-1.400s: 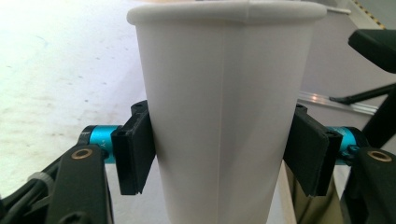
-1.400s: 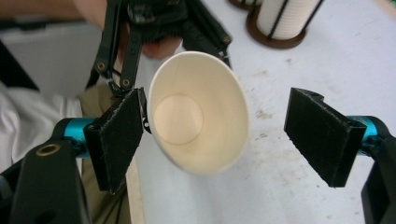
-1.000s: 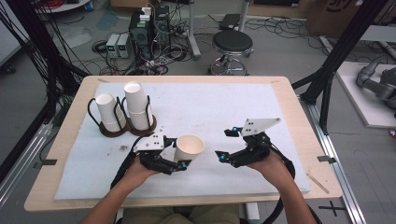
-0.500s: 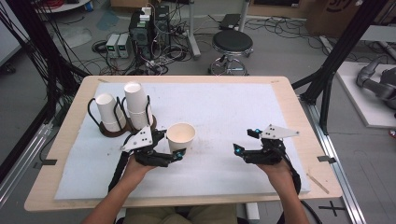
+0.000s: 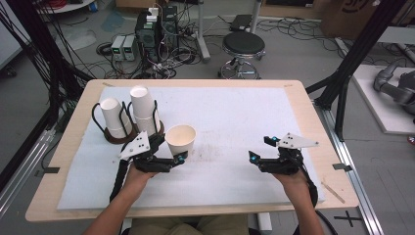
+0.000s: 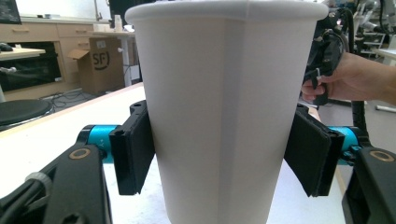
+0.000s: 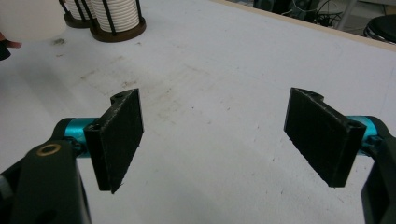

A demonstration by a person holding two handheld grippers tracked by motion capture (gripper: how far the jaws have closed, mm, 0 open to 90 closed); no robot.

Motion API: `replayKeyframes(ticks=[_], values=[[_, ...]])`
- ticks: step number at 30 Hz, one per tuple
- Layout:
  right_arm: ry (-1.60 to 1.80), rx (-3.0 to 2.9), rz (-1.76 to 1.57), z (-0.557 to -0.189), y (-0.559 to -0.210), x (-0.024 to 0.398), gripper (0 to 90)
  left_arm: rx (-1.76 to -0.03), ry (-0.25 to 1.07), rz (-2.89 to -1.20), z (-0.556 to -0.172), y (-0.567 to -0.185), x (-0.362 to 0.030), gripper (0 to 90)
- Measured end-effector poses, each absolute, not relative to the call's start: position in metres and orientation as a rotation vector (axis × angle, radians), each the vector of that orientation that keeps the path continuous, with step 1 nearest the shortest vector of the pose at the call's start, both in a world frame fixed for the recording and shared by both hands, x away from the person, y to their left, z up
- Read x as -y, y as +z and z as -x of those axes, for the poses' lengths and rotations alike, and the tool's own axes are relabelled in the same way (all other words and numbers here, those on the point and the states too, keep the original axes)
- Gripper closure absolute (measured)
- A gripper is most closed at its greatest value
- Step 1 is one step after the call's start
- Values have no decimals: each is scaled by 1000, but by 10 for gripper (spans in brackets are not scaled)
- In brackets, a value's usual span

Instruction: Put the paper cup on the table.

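1. A white paper cup (image 5: 180,139) was seen standing upright on the white mat (image 5: 235,117), just beside the brown cup rack (image 5: 128,134) that held stacks of upturned cups
2. The cup was judged to be light, thin-walled and easily crushed; a gentle hold at mid-height on opposite sides of the wall was thought best, away from the soft open rim
3. The cup was found between the jaws of the left gripper (image 6: 219,154), one pad on either side of its wall; in the left gripper view a narrow gap seemed to remain at each pad, so the jaws were judged released or barely touching, not clenched
4. The right gripper (image 7: 219,140) was held well apart from the rack, over bare mat, with its jaws spread wide and nothing between them
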State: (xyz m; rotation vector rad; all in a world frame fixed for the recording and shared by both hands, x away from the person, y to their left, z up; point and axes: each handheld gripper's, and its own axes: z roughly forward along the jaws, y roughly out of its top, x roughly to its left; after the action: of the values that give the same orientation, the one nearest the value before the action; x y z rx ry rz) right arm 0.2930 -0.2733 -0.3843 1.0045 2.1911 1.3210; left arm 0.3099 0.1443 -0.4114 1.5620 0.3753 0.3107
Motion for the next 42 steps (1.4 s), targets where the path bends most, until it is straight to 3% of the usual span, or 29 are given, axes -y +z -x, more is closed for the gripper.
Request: replayKeyframes(ticks=[12,24,32,42], values=[[1300,-2217,-984,-292,-388,271,206,-400,317,-1580,-310,-417,-143,309],[1302,-2223,-994,-292,-390,275,206,-465,293,-1562,-328,-430,-111,305],[1300,-2221,-1006,-292,-391,277,206,-487,304,-1691,-345,-445,-77,306],[1310,-2223,-1003,-292,-391,277,206,-545,330,-1773,-350,-452,-67,308]])
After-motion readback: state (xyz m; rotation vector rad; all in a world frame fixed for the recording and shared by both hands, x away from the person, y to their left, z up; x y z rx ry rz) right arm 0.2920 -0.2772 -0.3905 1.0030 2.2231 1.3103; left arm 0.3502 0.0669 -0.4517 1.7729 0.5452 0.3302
